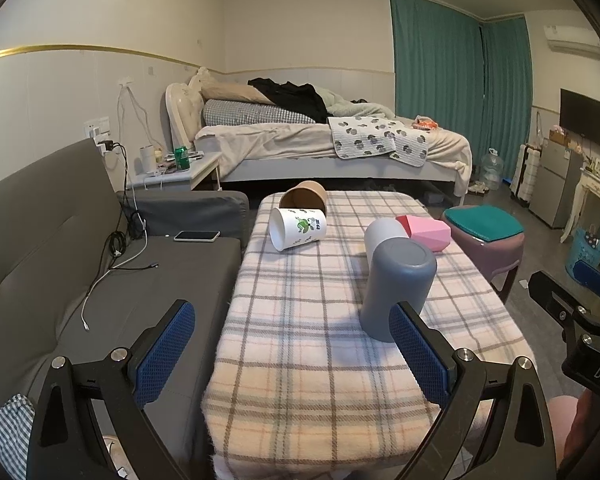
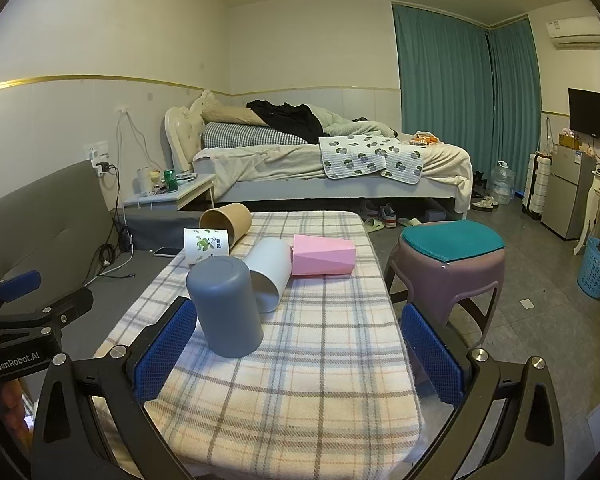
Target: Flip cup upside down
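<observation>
A dark grey cup [image 1: 396, 284] [image 2: 225, 304] stands upside down on the plaid-covered table [image 1: 320, 360] [image 2: 300, 360]. Behind it, a light grey cup [image 1: 382, 236] [image 2: 269, 272], a pink faceted cup [image 1: 428, 232] [image 2: 324, 256], a white printed paper cup [image 1: 298, 228] [image 2: 206, 245] and a brown paper cup [image 1: 304, 198] [image 2: 226, 220] lie on their sides. My left gripper [image 1: 292, 348] is open and empty, near the table's front, left of the dark grey cup. My right gripper [image 2: 300, 344] is open and empty, with the dark grey cup beside its left finger [image 2: 164, 344].
A grey sofa [image 1: 60, 260] with a phone [image 1: 197, 236] and cables lies left of the table. A purple stool [image 1: 484, 236] [image 2: 452, 264] with a teal cushion stands right of it. A bed [image 1: 320, 140] is behind. A blue basket [image 2: 598, 266] stands far right.
</observation>
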Available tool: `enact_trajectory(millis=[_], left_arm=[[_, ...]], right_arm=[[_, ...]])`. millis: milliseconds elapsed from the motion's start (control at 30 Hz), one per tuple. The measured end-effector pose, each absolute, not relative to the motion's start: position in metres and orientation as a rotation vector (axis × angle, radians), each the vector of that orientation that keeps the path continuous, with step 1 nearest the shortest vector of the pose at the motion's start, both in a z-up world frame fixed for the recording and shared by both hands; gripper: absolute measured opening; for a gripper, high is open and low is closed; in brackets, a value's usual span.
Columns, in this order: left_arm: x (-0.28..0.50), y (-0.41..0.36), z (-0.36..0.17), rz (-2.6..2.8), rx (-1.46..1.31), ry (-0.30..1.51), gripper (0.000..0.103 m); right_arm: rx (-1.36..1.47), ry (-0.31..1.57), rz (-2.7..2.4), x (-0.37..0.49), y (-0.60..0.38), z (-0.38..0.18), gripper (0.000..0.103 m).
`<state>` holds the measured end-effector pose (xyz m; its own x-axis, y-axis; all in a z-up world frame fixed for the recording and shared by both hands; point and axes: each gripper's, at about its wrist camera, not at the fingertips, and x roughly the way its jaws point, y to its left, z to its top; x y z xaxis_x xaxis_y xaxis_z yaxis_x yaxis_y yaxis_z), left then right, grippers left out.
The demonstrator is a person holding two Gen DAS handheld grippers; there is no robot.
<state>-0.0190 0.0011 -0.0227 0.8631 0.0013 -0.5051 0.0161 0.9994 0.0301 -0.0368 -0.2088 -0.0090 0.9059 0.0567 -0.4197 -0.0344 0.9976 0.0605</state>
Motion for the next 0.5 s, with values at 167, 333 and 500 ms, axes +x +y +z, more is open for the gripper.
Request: enact_trajectory(millis=[167,333,500], left_arm=[[-0.0194,0.0005,-0.0218,-0.001,0.027,0.521,0.101],[-0.0206,-0.0037,-0.0212,0.003,0.049,0.514,0.101],[-0.0210,-0.0051,-0.0185,-0.011,0.053,0.514,0.101]], right_arm=[[0.051,0.441,0.046,-0.0369,-0.2084,-0.0103,0.103],[0.049,0.446,0.048,-0.0360,-0.2077,-0.0116,0.103],[0.046,0.448,0.047,-0.0345,-0.2068,-0.0125,0.103]])
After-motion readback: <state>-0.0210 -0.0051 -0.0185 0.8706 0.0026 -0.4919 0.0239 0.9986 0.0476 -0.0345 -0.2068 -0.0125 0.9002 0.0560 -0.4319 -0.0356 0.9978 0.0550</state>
